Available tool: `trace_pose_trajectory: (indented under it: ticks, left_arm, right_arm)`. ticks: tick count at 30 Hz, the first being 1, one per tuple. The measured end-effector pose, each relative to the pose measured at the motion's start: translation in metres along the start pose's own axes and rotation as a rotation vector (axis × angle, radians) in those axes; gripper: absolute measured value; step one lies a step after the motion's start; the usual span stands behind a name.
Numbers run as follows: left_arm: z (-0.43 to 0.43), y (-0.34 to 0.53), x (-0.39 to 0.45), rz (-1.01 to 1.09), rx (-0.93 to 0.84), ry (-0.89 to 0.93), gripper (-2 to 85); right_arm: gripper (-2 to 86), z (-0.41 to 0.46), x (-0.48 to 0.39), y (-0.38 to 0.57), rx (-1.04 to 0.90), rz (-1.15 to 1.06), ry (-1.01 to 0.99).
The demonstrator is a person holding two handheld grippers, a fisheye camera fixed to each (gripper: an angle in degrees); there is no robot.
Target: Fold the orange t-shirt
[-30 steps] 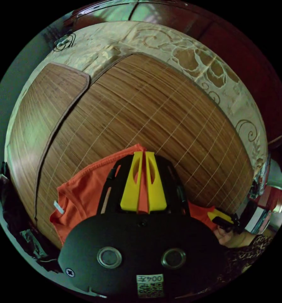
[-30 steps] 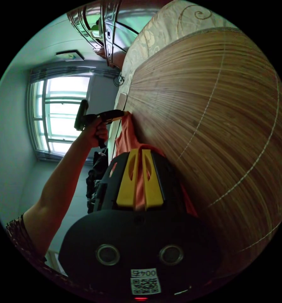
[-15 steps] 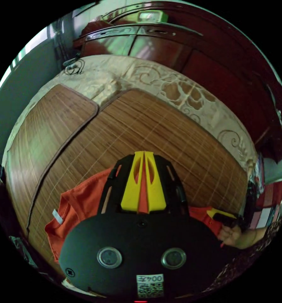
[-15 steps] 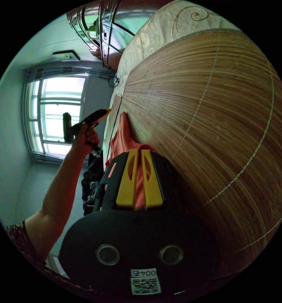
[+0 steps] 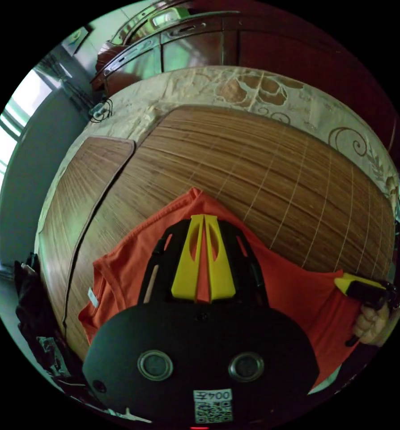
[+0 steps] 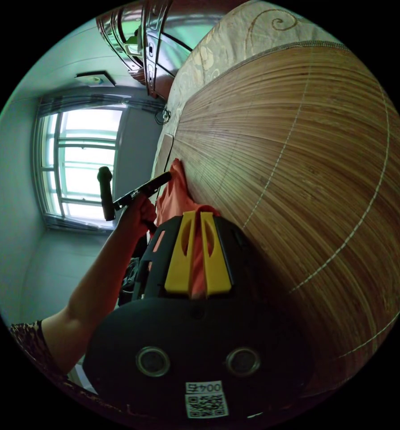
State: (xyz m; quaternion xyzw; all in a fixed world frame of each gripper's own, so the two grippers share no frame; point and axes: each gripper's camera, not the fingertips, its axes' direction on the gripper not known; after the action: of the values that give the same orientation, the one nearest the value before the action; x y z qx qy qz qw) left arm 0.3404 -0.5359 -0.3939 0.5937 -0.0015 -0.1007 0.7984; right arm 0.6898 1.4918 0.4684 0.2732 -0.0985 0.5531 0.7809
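Your orange t-shirt (image 5: 280,286) is lying on the near part of the bamboo mat (image 5: 271,179), spreading as a wide sheet from a peaked corner toward the edge closest to you, with its neckline and a small white tag (image 5: 92,297) sitting at the left side in the left gripper view. In the right gripper view the t-shirt (image 6: 175,197) is showing as a narrow strip standing up off the near edge of the mat (image 6: 298,156).

Your left gripper (image 5: 203,219) is sitting over the shirt with its yellow jaws nearly together, and orange cloth is showing in the slim gap between them, so it is gripping the fabric. Your right gripper (image 6: 195,217) is doing the same in its own view: jaws narrow, a strip of orange cloth pinched between them. In the left gripper view the right gripper (image 5: 343,283) is appearing at the right edge of the shirt, its yellow tip touching the cloth, with your hand (image 5: 371,323) wrapped around the handle. In the right gripper view your other hand (image 6: 139,212) is holding the left gripper (image 6: 164,177) just beside the far end of the shirt; you cannot tell its jaw gap from there.

The mat is lying on a patterned bedspread (image 5: 200,87), with a dark wooden cabinet (image 5: 195,45) beyond it. A bright window (image 6: 81,156) is standing to the left.
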Motion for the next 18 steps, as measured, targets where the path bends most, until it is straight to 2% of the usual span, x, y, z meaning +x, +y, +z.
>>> trace_pose_trajectory:
  ticks: [3,5,12,15,18]
  left_arm:
    - [-0.02,0.026,-0.006,-0.011,0.028,0.006,0.9]
    - [-0.015,0.042,-0.005,0.025,-0.075,0.017,0.9]
    - [-0.109,0.118,-0.026,-0.14,0.064,0.032,0.9]
    - [-0.173,0.197,-0.029,-0.183,0.105,0.055,0.9]
    - [-0.232,0.303,-0.026,-0.235,0.064,0.03,0.9]
  right_arm:
    - [0.5,0.003,-0.004,0.012,0.0,0.001,-0.002]
    - [0.7,0.006,-0.007,0.019,0.002,-0.003,0.003]
    - [3.0,0.018,-0.02,0.05,-0.006,-0.017,-0.016]
    - [3.3,0.023,-0.027,0.066,-0.015,-0.03,-0.045]
    - [1.4,0.023,-0.04,0.089,-0.016,-0.078,-0.005]
